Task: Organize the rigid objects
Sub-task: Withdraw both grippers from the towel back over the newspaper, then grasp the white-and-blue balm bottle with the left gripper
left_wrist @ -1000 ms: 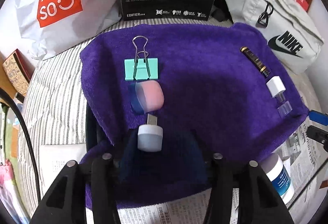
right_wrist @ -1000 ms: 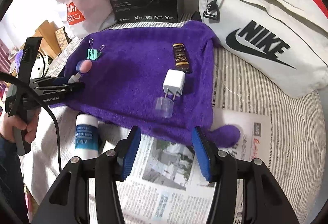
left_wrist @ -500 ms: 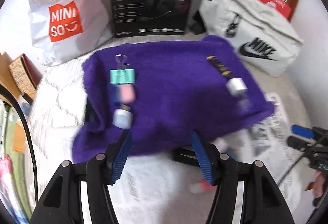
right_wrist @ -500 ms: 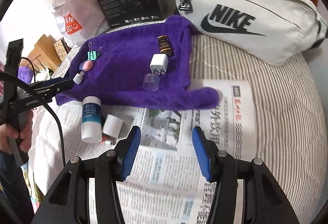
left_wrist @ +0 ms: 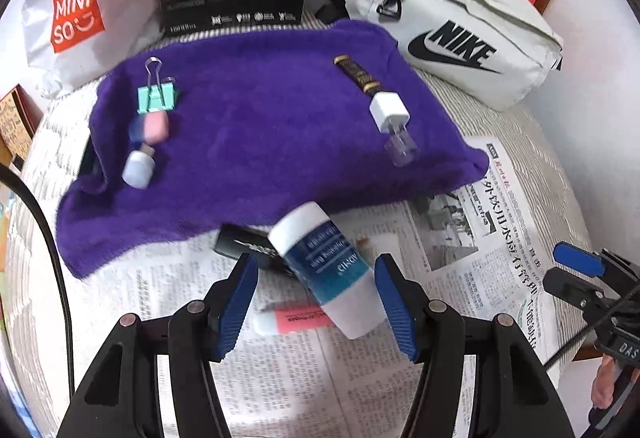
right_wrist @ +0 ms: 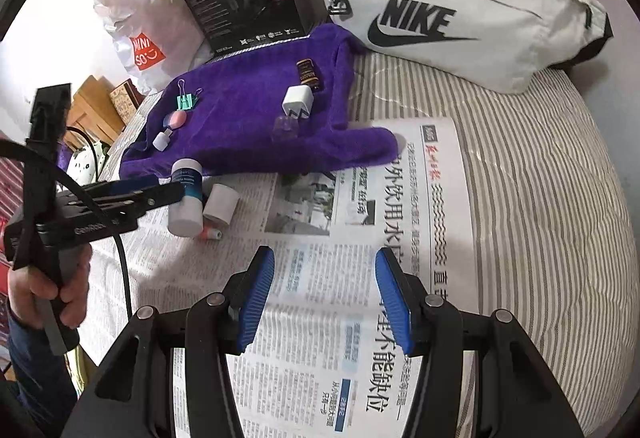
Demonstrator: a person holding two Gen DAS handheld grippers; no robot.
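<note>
Two pairs of tongs hang over a striped bed spread with a newspaper (right_wrist: 400, 197) and a purple towel (left_wrist: 260, 125). The left tongs (left_wrist: 316, 304) stand released, jaws apart on either side of a white-and-blue bottle (left_wrist: 326, 270) that lies on the newspaper; the pads do not press it, and a gap shows at each side. A pink-and-white tube (left_wrist: 290, 320) lies just at 7 o'clock of the bottle, and a black object (left_wrist: 244, 244) pokes out at its 10 o'clock, partly under it. The right tongs (right_wrist: 324, 302) are also released, with nothing but newsprint between them.

On the towel, a mint binder clip (left_wrist: 157, 97) sits at the 10 o'clock corner, a pink-and-blue eraser (left_wrist: 150, 127) touching it below, then a small white USB piece (left_wrist: 138, 167). Toward 2 o'clock lie a dark tube (left_wrist: 358, 73), a white charger plug (left_wrist: 389, 111) and a clear cap (left_wrist: 400, 149), in a line. In the right wrist view a white roll (right_wrist: 221, 203) rests beside the bottle (right_wrist: 186, 197).
</note>
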